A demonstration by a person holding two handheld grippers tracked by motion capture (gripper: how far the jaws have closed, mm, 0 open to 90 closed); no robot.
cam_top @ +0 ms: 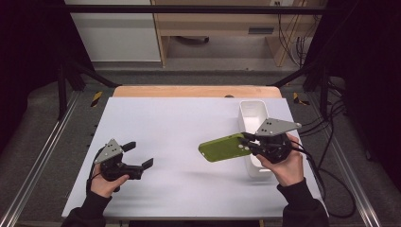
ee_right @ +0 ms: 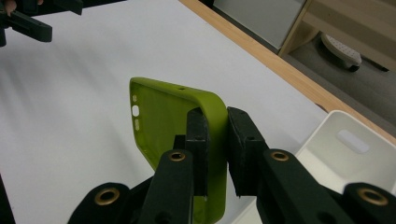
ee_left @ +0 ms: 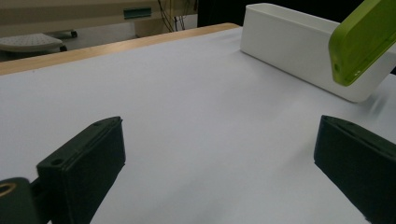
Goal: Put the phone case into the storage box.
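A green phone case (cam_top: 222,147) hangs above the white table sheet, just left of the white bin (cam_top: 254,113). My right gripper (cam_top: 247,144) is shut on one long edge of the green phone case (ee_right: 173,116), its pads pinching the rim. From the left gripper view the green phone case (ee_left: 362,42) floats at the top right, in front of the white bin (ee_left: 299,44). My left gripper (cam_top: 140,155) rests low at the near left of the table, jaws wide apart with nothing between them. Only bare sheet lies past my left gripper (ee_left: 219,154).
The white sheet (cam_top: 175,137) covers most of a wooden table whose far edge (cam_top: 196,91) shows as a tan strip. Cables (cam_top: 331,156) trail off the right side. Metal rails (cam_top: 42,151) run along both sides of the table.
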